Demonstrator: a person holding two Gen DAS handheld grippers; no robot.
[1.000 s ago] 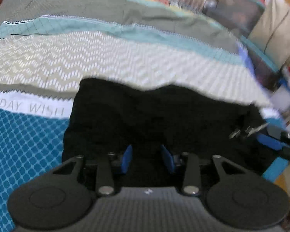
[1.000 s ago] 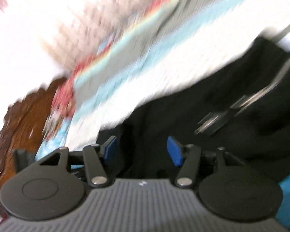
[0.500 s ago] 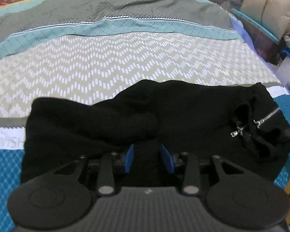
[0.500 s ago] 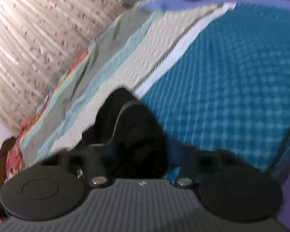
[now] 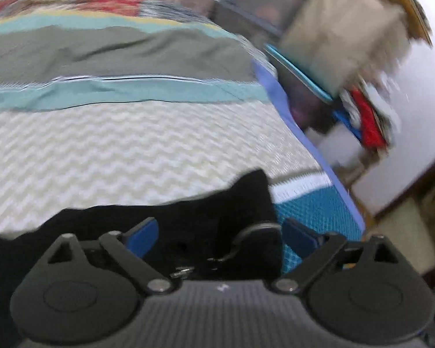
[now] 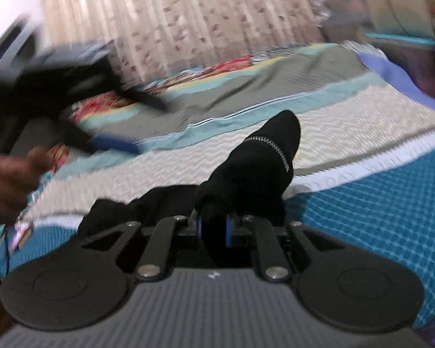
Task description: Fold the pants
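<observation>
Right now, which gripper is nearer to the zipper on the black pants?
Right. The right gripper is shut on the black pants just below the zipper. The left gripper is open above the pants.

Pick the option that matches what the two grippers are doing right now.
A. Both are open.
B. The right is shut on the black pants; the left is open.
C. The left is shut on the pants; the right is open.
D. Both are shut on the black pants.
B: the right gripper has its blue pads pinched on a bunch of the black pants, while the left gripper has its jaws spread wide over the fabric.
</observation>
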